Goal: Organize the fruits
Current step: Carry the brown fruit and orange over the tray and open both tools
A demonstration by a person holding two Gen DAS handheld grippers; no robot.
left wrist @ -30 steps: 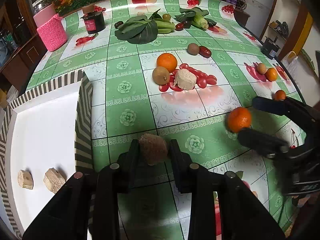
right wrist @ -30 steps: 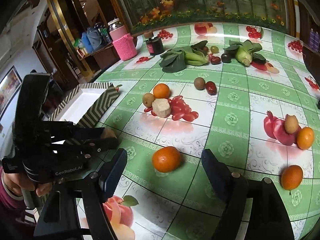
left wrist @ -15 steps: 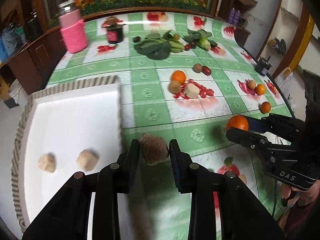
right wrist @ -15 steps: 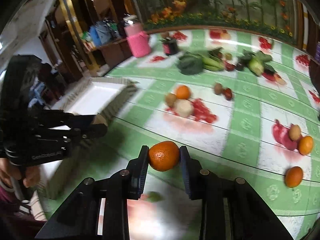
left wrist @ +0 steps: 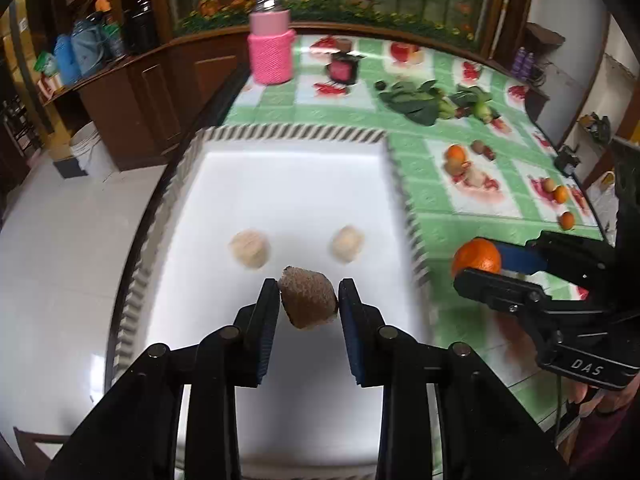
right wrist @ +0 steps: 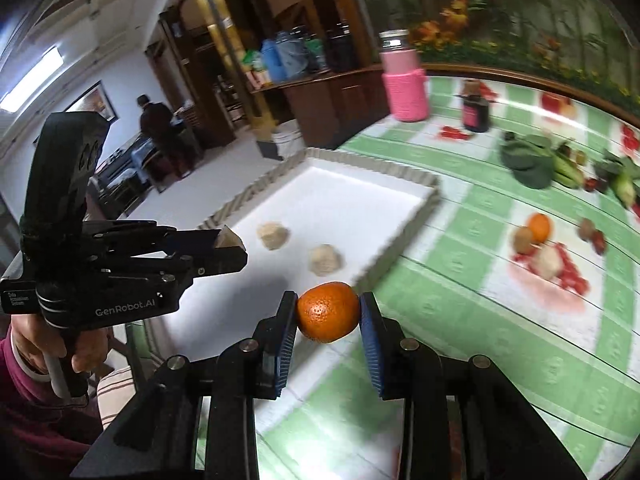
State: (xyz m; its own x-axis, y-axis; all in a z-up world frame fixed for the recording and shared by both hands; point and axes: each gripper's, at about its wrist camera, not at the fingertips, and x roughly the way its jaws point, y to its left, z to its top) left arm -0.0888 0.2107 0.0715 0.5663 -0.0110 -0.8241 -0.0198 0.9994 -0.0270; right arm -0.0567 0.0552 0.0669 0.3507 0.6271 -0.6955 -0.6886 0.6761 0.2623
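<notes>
My left tool (left wrist: 308,298) was pinching a brown, rough-skinned fruit (left wrist: 307,297) between its two pads, holding it in the air over the near part of the white tray (left wrist: 288,184). My right tool (right wrist: 328,312) had just been closing, and its blue pads pressed on either side of an orange (right wrist: 328,311), which hung clear of the counter (right wrist: 500,320) just beside the tray's near corner. In the left view that same tool (left wrist: 478,266) showed off to the right, with the orange (left wrist: 476,255) at its tip, outside the tray's striped rim.

Beyond the brown fruit, two pale, lumpy pieces (left wrist: 249,248) (left wrist: 347,243) lay on the tray floor, apart from each other.

Farther out, on the green checked cloth, a small group of an orange (right wrist: 539,227), a brown fruit (right wrist: 524,240) and a pale chunk (right wrist: 546,261) sat close together. Past them lay dark leafy greens (left wrist: 412,100). At the far edge of the counter stood a pink-sleeved jar (left wrist: 270,40) and a small dark jar (left wrist: 342,68).
</notes>
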